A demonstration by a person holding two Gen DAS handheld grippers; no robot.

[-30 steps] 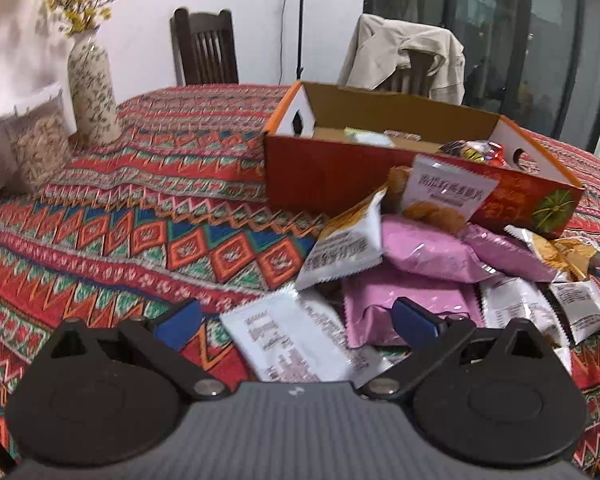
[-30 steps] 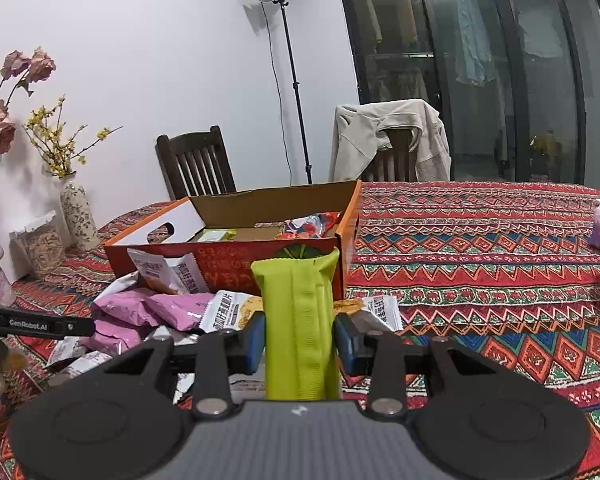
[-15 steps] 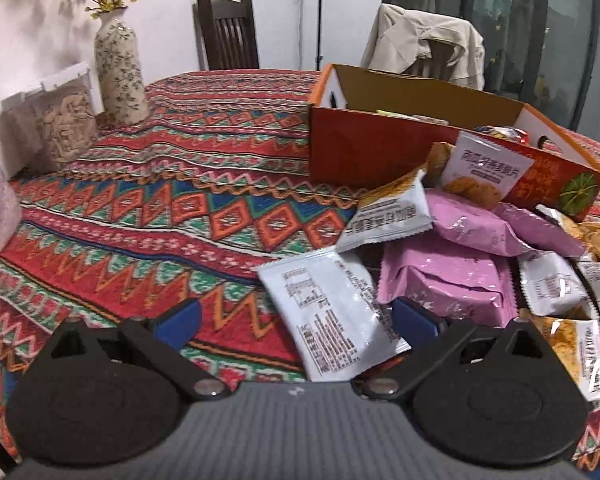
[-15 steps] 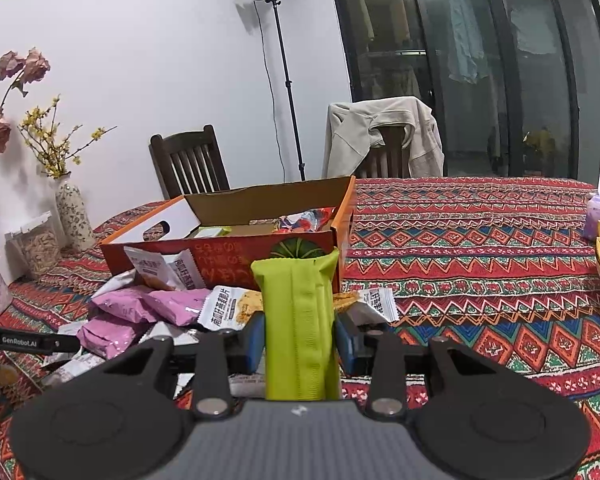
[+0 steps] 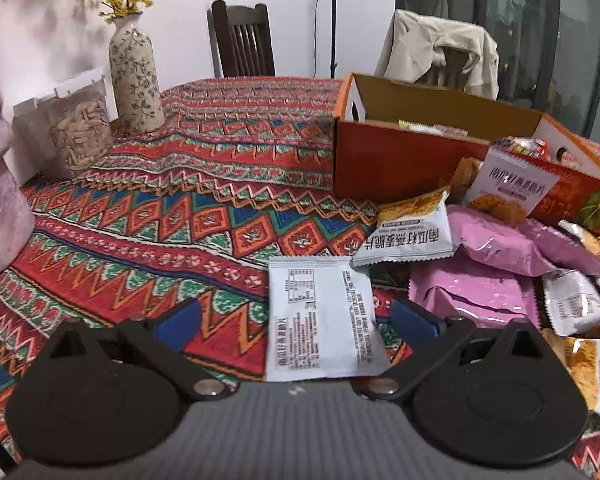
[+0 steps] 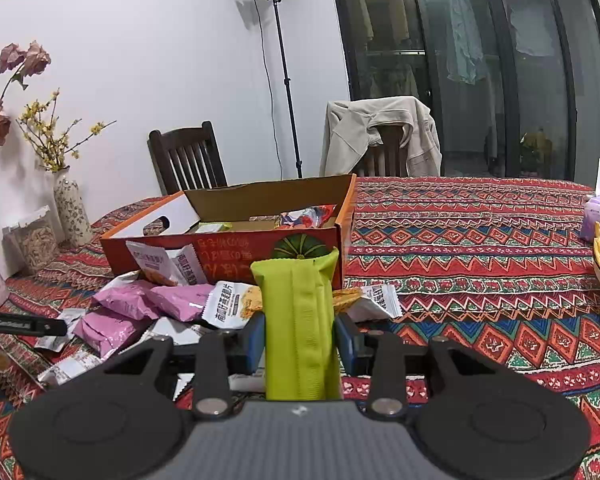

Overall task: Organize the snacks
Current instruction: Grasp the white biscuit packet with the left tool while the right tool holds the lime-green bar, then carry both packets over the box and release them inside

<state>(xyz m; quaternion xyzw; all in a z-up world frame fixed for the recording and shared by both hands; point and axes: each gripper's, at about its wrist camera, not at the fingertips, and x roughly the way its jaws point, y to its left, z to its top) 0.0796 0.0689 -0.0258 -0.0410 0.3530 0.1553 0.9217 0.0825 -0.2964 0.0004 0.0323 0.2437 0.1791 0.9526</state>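
My right gripper (image 6: 300, 338) clamped on a green packet (image 6: 298, 324) at frame centre, my left gripper (image 5: 296, 320) spread wide over a white packet (image 5: 320, 316), orange box (image 5: 400, 168) upper right

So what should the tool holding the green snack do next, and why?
Probably carry it forward over the orange box and let go there. The right tool is shut on the green snack packet, and the open box just ahead already holds other snacks, so that looks like where it belongs.

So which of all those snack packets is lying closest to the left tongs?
The white packet lying back-side up, printed with small text and a table, between the open left tongs. The other white and pink packets sit farther off, nearer the orange box.
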